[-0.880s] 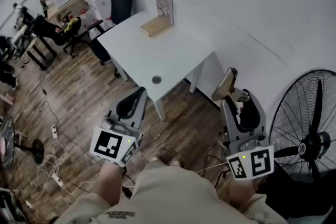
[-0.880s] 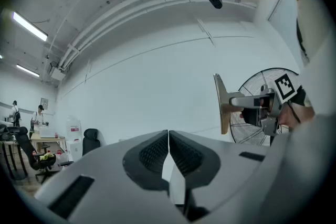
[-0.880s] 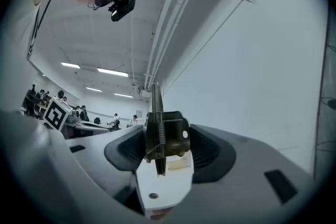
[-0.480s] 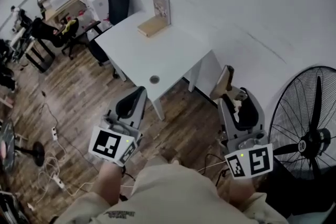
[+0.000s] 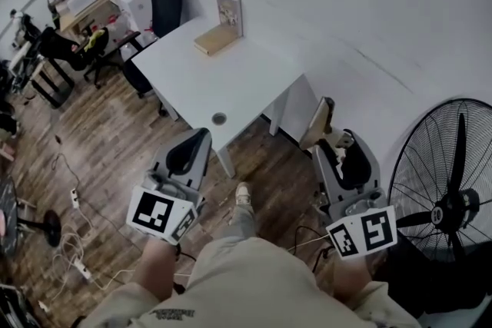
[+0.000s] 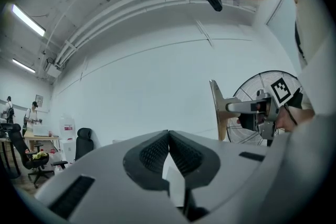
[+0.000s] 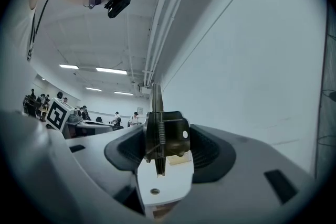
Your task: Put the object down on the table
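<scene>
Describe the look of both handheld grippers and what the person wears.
The left gripper and right gripper are light grey plastic shells with dark ribbed pads inside the jaws. Each carries a white cube printed with black square markers and a small green light. The person wears beige clothes.

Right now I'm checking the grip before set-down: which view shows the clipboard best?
The right gripper view: the clipboard stands close up, its clip pinched between the jaws. The head view shows its tan face sticking out past the right gripper. The left gripper view shows it small, side-on.
</scene>
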Demonstrator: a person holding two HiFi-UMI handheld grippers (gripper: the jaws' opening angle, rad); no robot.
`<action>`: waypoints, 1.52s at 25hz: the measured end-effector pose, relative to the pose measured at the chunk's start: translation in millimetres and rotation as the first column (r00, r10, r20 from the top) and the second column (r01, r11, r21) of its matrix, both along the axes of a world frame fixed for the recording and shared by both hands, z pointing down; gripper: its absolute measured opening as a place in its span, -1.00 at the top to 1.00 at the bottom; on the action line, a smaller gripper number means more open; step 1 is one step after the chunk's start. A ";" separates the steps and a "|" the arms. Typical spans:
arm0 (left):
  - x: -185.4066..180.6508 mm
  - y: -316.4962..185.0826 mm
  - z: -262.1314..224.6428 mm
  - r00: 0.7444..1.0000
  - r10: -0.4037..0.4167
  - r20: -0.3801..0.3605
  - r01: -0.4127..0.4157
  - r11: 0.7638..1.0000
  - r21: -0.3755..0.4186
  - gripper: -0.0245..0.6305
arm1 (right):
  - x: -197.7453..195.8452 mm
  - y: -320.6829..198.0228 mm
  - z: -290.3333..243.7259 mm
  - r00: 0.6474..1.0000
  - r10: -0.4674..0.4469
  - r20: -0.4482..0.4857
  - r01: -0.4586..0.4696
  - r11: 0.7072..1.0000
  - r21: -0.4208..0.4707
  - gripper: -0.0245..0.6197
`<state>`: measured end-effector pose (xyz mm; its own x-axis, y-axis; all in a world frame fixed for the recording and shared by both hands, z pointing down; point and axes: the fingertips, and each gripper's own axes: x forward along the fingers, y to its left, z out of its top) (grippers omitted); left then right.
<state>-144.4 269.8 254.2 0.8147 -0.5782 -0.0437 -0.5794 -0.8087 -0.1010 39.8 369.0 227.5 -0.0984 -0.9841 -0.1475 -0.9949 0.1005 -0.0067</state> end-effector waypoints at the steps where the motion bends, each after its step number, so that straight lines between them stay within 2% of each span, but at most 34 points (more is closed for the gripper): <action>1: 3.4 -2.5 0.3 1.000 0.003 0.001 -0.003 1.000 0.000 0.86 | 3.2 -2.5 1.5 1.000 0.007 -0.003 -0.007 1.000 -0.006 0.15; 5: 18.4 -21.6 0.8 1.000 0.008 0.009 -0.008 1.000 0.001 0.86 | 19.5 -22.1 9.4 0.999 0.032 -0.014 -0.032 0.999 -0.041 0.15; 12: 37.3 -57.9 11.5 0.999 0.024 0.029 -0.024 1.000 -0.015 0.86 | 38.0 -61.5 20.0 0.999 0.029 0.029 -0.027 0.997 -0.076 0.15; 16: 58.0 -91.8 23.5 0.999 0.039 0.037 -0.038 0.999 -0.034 0.86 | 55.6 -97.4 35.8 0.998 0.027 0.057 -0.021 0.994 -0.108 0.15; 21: 67.8 -129.6 25.2 0.998 0.060 0.033 -0.058 0.997 -0.050 0.86 | 59.7 -139.6 42.6 0.996 0.015 0.087 -0.001 0.988 -0.156 0.15; 27: 92.6 -213.6 38.9 0.997 0.062 0.045 -0.059 0.995 -0.083 0.86 | 82.0 -236.3 67.9 0.985 -0.018 0.170 0.062 0.964 -0.260 0.15; 32: 101.3 -282.9 54.8 0.996 0.059 0.068 -0.049 0.990 -0.131 0.86 | 91.7 -317.7 89.8 0.979 -0.014 0.204 0.083 0.940 -0.332 0.15; 38: 107.4 -381.5 91.0 0.995 0.040 0.087 -0.021 0.979 -0.205 0.86 | 88.8 -429.3 128.9 0.968 -0.062 0.243 0.164 0.888 -0.430 0.15</action>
<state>-36.9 -111.8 345.2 0.8272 -0.5424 0.1466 -0.5503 -0.8348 0.0165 128.6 -60.2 356.3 -0.2290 -0.9348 0.2713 -0.9455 0.1473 -0.2905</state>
